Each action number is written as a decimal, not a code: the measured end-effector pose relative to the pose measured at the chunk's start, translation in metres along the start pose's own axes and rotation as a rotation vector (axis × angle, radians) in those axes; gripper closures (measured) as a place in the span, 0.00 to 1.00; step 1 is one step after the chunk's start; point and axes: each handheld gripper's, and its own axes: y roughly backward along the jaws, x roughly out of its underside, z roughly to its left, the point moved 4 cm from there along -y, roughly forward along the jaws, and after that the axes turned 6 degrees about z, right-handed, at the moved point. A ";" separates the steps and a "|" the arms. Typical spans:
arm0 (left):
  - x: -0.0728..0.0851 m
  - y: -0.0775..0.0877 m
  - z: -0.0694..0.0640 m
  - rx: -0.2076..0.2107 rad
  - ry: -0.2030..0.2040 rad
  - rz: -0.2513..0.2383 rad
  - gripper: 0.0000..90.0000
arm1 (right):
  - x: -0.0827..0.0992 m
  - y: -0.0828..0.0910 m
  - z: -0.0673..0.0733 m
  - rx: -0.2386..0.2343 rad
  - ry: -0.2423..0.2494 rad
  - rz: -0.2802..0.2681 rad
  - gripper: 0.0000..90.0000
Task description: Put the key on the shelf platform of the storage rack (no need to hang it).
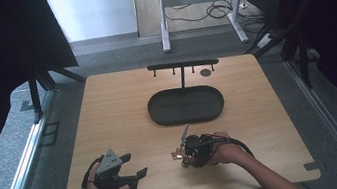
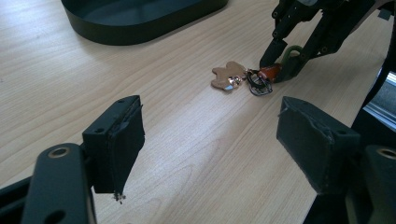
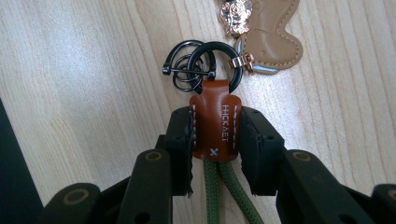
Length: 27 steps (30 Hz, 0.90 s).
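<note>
The right gripper (image 3: 215, 140) has its two black jaws pressed in from either side on the brown leather tab (image 3: 215, 122) of a keychain, so it has a firm hold with the tab filling the narrow gap between the pads. A green cord (image 3: 229, 186) runs back from the tab between the jaws. Just past the jaw tips lie the black key rings (image 3: 198, 65), flat on the wooden table (image 1: 108, 113), and touching them beyond that is a tan leather charm (image 3: 271, 39) with a small rose-gold trinket (image 3: 235, 14) beside it.

The left gripper (image 2: 210, 140) is well apart from all this — its jaws stand wide open over bare wood, touching nothing. Ahead of them, with nothing in between, sits the keychain.

Farther out from both is a black oval tray (image 1: 186, 105), and behind it a black rack with pegs (image 1: 182, 65) — neither in the way.
</note>
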 end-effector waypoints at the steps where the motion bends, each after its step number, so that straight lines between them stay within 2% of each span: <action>1: 0.000 0.000 0.000 -0.001 -0.001 0.000 0.26 | 0.000 0.000 0.000 -0.004 -0.006 0.002 0.74; 6: 0.000 0.001 0.002 -0.004 0.004 -0.004 0.26 | 0.001 0.008 -0.002 -0.015 -0.026 -0.041 0.74; 8: 0.000 0.001 0.002 -0.005 0.004 -0.004 0.26 | 0.003 0.016 -0.003 -0.019 -0.034 -0.075 0.74; 14: 0.000 0.002 0.001 -0.004 0.000 -0.006 0.26 | 0.007 0.033 -0.003 -0.018 -0.056 -0.123 0.74; 27: -0.001 0.002 0.001 -0.003 0.000 -0.005 0.26 | 0.015 0.063 -0.004 0.011 -0.057 -0.184 0.74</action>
